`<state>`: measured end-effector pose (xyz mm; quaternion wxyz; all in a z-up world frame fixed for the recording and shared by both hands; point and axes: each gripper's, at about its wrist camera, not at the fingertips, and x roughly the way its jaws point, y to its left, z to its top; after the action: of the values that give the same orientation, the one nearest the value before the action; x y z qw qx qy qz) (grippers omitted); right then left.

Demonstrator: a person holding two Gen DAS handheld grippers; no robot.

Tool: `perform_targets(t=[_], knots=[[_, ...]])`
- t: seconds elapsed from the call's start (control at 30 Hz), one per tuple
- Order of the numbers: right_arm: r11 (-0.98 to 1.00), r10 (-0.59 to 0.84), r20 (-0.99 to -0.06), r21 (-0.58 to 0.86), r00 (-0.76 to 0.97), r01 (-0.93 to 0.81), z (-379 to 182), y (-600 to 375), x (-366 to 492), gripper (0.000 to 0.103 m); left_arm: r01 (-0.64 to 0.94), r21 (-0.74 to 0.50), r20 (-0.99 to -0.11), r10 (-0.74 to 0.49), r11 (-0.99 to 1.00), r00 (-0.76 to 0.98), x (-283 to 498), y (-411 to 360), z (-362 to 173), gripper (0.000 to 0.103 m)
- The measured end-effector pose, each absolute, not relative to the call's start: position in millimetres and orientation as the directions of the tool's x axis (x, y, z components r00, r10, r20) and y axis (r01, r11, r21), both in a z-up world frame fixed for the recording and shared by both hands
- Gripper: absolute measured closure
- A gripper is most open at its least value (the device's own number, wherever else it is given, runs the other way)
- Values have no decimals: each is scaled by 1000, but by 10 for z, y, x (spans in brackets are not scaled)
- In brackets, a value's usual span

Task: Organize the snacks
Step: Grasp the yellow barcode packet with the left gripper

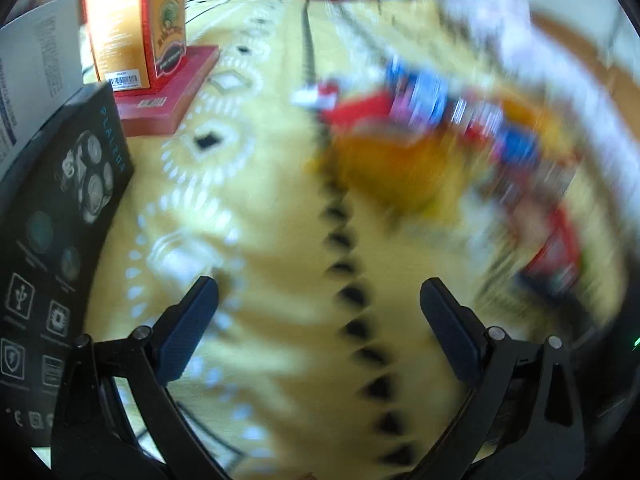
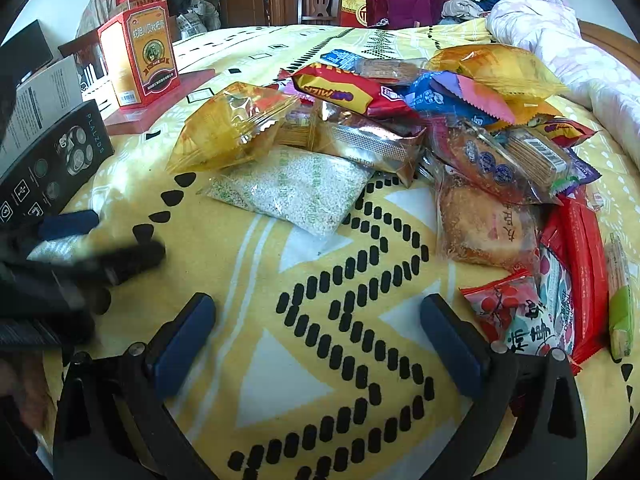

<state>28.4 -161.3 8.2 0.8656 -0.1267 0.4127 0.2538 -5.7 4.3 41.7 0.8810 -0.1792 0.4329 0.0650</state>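
Right gripper [image 2: 318, 340] is hovering over the yellow patterned bedspread [image 2: 320, 280], jaws spread wide and gripping nothing; the snack pile [image 2: 400, 120] is lying from 12 to 3 o'clock, with a clear bag of white grains [image 2: 296, 188] nearest. Left gripper [image 1: 320, 320] is also gaping wide and empty, its view motion-blurred, snacks smeared at 1 o'clock, black box [image 1: 60, 240] at 9 and red-orange carton [image 1: 136, 20] at 11.

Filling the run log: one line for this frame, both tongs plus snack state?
left tongs: open, empty | right tongs: open, empty | snack pile: unsorted on yellow bedspread | left view: motion-blurred
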Motion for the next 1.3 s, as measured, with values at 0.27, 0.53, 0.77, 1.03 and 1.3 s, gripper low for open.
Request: perform_targets(t=[0.27, 0.53, 0.77, 1.03, 1.3], knots=[[839, 335, -779, -9, 531, -543, 91, -1620, 277, 0, -269, -441, -739, -177, 856, 650, 627, 49, 617, 0], [839, 334, -779, -10, 531, -544, 98, -1609, 283, 0, -395, -259, -857, -22, 881, 514, 323, 265, 259, 2], [839, 334, -779, -11, 530, -544, 102, -1602, 284, 0, -252, -287, -756, -57, 924, 652, 128, 125, 558, 0], [839, 334, -779, -11, 531, -544, 103, -1601, 285, 0, -207, -273, -812, -109, 940, 573, 594, 147, 303, 33], [839, 334, -779, -11, 530, -544, 104, -1600, 289, 0, -160, -246, -800, -107, 956, 590, -77, 34, 407, 55]])
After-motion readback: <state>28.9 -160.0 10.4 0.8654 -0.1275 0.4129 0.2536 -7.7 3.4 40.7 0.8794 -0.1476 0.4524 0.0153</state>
